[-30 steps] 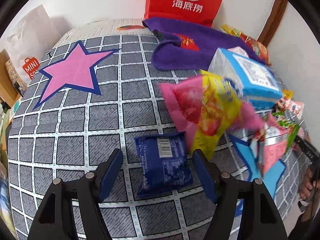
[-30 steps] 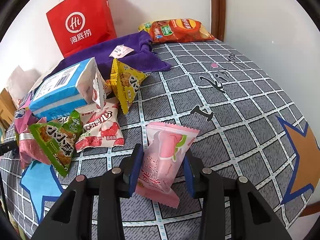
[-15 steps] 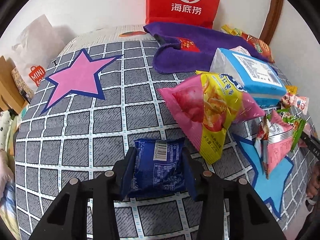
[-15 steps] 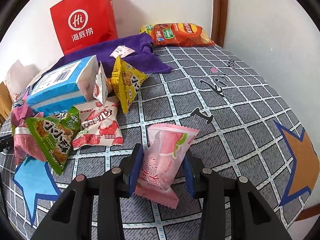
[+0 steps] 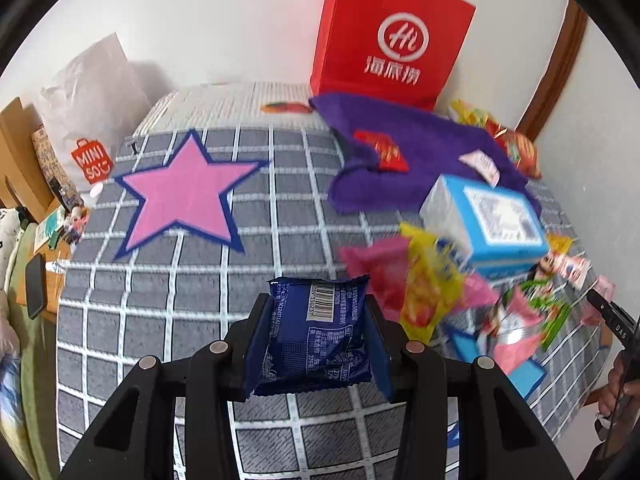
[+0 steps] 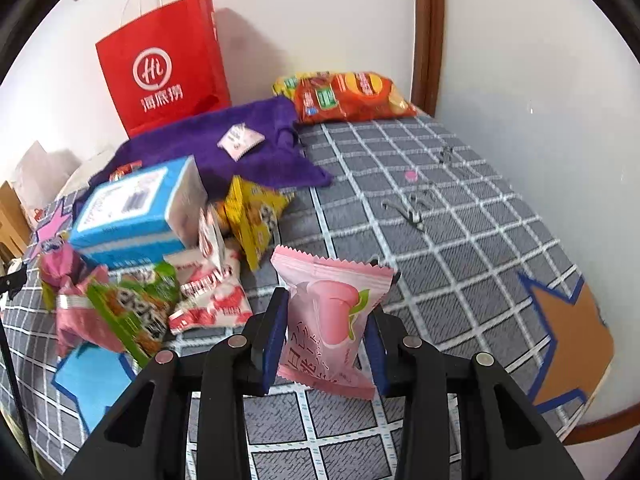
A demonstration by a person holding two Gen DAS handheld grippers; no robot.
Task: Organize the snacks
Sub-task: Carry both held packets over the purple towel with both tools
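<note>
My left gripper (image 5: 316,340) is shut on a dark blue snack packet (image 5: 316,332) and holds it lifted above the grey checked cloth (image 5: 160,288). My right gripper (image 6: 326,332) is shut on a pink peach snack packet (image 6: 328,316), also lifted off the cloth. A pile of loose snacks lies between them: a pink and yellow chip bag (image 5: 416,284), a blue and white box (image 6: 132,208), a green packet (image 6: 132,308), a red and white packet (image 6: 208,300) and a yellow packet (image 6: 252,216).
A red paper bag (image 6: 164,68) stands against the back wall behind a purple towel (image 6: 224,144). An orange chip bag (image 6: 348,96) lies in the back corner. A pink star (image 5: 184,196) marks the cloth on the left. A white Miniso bag (image 5: 92,120) stands far left.
My left gripper closed on the blue packet and lifted it off the cloth. My right gripper raised the pink packet a little; it was shut on it throughout.
</note>
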